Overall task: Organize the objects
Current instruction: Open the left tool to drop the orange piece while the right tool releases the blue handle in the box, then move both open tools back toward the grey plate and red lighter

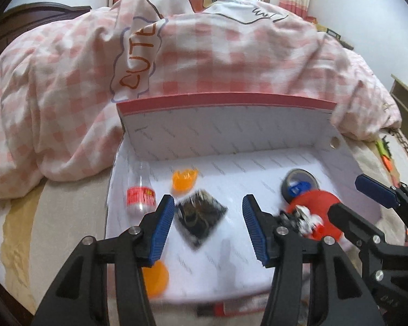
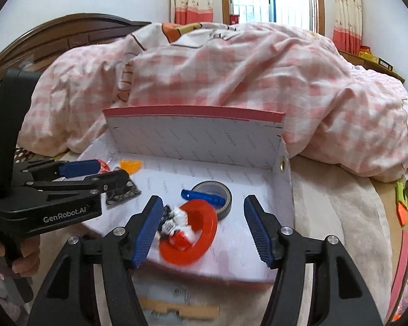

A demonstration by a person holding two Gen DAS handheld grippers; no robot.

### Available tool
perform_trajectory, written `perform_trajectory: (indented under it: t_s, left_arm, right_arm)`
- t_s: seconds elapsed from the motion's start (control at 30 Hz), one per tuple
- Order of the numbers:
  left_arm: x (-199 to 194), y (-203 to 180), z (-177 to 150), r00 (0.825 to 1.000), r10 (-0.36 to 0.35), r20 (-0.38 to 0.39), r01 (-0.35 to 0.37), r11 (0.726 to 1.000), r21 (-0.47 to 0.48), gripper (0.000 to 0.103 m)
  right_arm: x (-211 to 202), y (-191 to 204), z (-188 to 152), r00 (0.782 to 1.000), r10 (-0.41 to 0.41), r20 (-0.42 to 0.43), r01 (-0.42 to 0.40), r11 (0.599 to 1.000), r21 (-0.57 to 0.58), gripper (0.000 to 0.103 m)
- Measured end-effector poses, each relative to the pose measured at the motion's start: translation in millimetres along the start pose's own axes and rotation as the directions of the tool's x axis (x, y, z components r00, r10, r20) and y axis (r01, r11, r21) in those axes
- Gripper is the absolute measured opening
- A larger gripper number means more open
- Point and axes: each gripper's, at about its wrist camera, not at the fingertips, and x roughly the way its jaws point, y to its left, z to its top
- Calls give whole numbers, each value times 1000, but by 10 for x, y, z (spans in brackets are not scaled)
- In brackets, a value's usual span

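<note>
A white box with a red rim [image 1: 225, 103] [image 2: 193, 114] lies open on the bed. Inside it are a small clear bottle with a red label [image 1: 140, 194], an orange toy piece [image 1: 184, 179], a dark foil packet [image 1: 201, 216], a grey tape roll [image 2: 223, 193] with a blue clip [image 2: 201, 196] on it, and a red ring [image 2: 193, 233] with a small red-and-white toy [image 2: 176, 224]. My left gripper [image 1: 209, 225] is open above the packet. My right gripper [image 2: 201, 228] is open around the red ring and toy, which look blurred.
A pink checked quilt [image 1: 204, 54] is heaped behind the box. An orange disc [image 1: 155, 278] lies under my left fingers near the box's front edge. A dark wooden headboard [image 2: 68, 35] stands at the back left. Green and orange bits [image 2: 404, 198] lie on the bed at right.
</note>
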Motion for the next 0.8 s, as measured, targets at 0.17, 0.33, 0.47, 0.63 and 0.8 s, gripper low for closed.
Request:
perform_trajectory:
  t_s: [0.17, 0.33, 0.47, 0.63, 0.8]
  left_arm:
    - [-279, 42, -209, 1000, -28, 6, 28, 999, -22, 52]
    - [-459, 71, -240, 999, -39, 16, 40, 999, -30, 52]
    - [-545, 12, -345, 999, -49, 15, 50, 999, -15, 52]
    - [-572, -99, -492, 998, -65, 5, 65, 998, -5, 52]
    - [-533, -136, -699, 999, -42, -5, 42, 999, 14, 52]
  right_arm:
    - [-238, 32, -91, 999, 16, 32, -17, 1000, 13, 63]
    - [-443, 49, -232, 998, 34, 49, -36, 999, 32, 63]
    - [-472, 76, -382, 999, 43, 21, -43, 999, 26, 64]
    - [-423, 85, -583, 999, 43, -26, -43, 999, 29, 64]
    - [-263, 95, -719, 996, 60, -69, -58, 998, 31, 78]
